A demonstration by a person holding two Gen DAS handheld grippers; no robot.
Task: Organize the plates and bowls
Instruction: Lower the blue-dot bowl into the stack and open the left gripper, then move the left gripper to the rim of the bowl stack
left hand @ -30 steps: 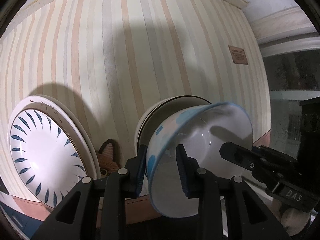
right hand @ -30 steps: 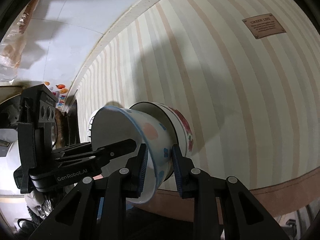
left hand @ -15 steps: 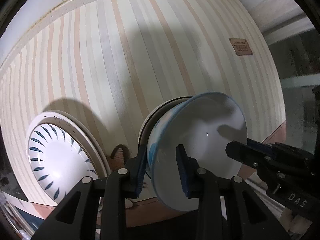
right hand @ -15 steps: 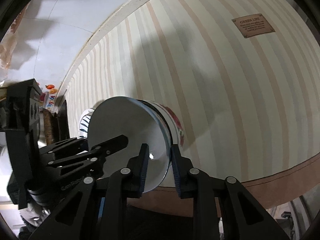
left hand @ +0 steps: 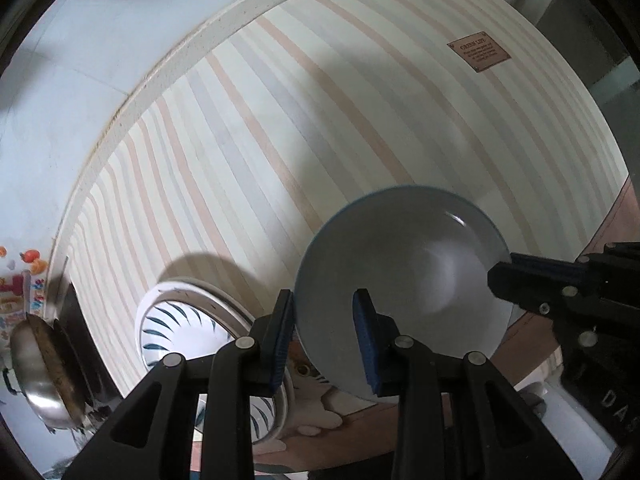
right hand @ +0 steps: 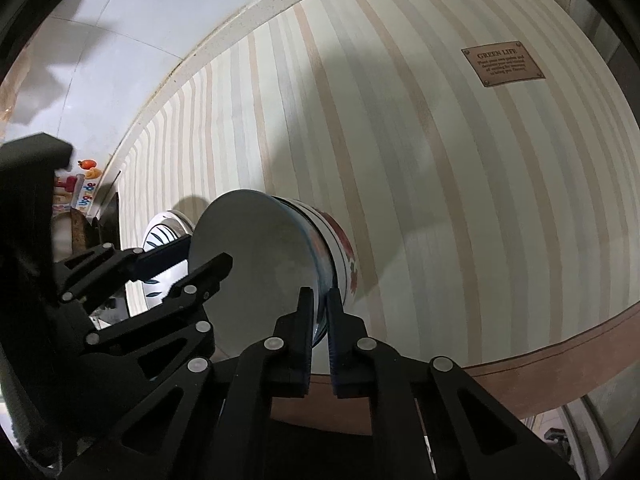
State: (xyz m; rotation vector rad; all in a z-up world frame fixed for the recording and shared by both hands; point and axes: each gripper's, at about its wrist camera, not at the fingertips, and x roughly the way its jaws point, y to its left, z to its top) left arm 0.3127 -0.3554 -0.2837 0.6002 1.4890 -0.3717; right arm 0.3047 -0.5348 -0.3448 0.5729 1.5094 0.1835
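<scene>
A white bowl with a blue rim [left hand: 404, 292] sits nested in a white bowl with red flowers [right hand: 344, 252]. My left gripper [left hand: 325, 320] straddles the blue-rimmed bowl's left rim, jaws a little apart, one finger inside and one outside. My right gripper [right hand: 319, 308] is shut on the same bowl's [right hand: 256, 264] right rim. Each gripper shows in the other's view: the right one [left hand: 560, 288] and the left one [right hand: 176, 264]. A stack of white plates with blue leaf marks [left hand: 188, 328] lies to the left, also in the right wrist view [right hand: 164, 240].
Everything stands on a striped cream, grey and pink tablecloth [left hand: 320, 128] with a brown label [right hand: 502, 66]. A steel pan [left hand: 40, 372] is at the far left. A cat figure print [left hand: 316, 392] shows below the bowl.
The blue-rimmed bowl has been lowered and settled into the flowered bowl; its patterned outside is now hidden. Both cameras have swung to look more down onto the bowls.
</scene>
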